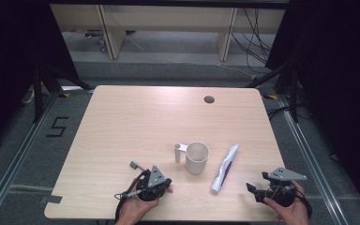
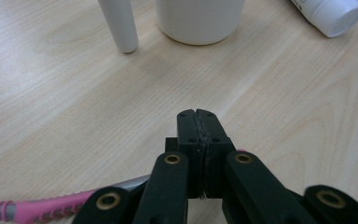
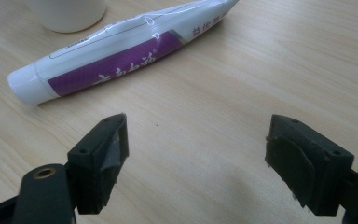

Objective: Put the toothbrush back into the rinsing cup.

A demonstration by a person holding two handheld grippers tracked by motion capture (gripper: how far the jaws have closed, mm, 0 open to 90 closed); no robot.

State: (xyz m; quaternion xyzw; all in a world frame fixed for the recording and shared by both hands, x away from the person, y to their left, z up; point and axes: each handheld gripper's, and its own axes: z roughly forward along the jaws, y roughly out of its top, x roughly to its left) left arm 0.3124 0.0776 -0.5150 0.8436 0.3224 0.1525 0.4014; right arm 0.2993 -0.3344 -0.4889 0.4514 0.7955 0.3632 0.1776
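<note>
A white mug (image 1: 197, 158) (image 2: 198, 21) stands at the table's middle front, its handle (image 1: 178, 151) (image 2: 119, 23) pointing left. To its right lies a white and purple toothpaste tube (image 1: 225, 168) (image 3: 121, 51), cap toward me. My left gripper (image 1: 161, 183) (image 2: 198, 116) is shut a short way in front of the mug, its pads pressed flat together. A pink and grey toothbrush (image 2: 42, 207) (image 1: 129, 194) runs crosswise beneath its jaws; whether it is held is hidden. My right gripper (image 1: 254, 192) (image 3: 196, 158) is open, with nothing between its fingers, just right of the tube's cap.
The light wooden table (image 1: 159, 117) has a round cable hole (image 1: 209, 99) at the back right. Its front edge runs just below both hands. Dark curtains stand on both sides, with desk legs and cables on the floor beyond.
</note>
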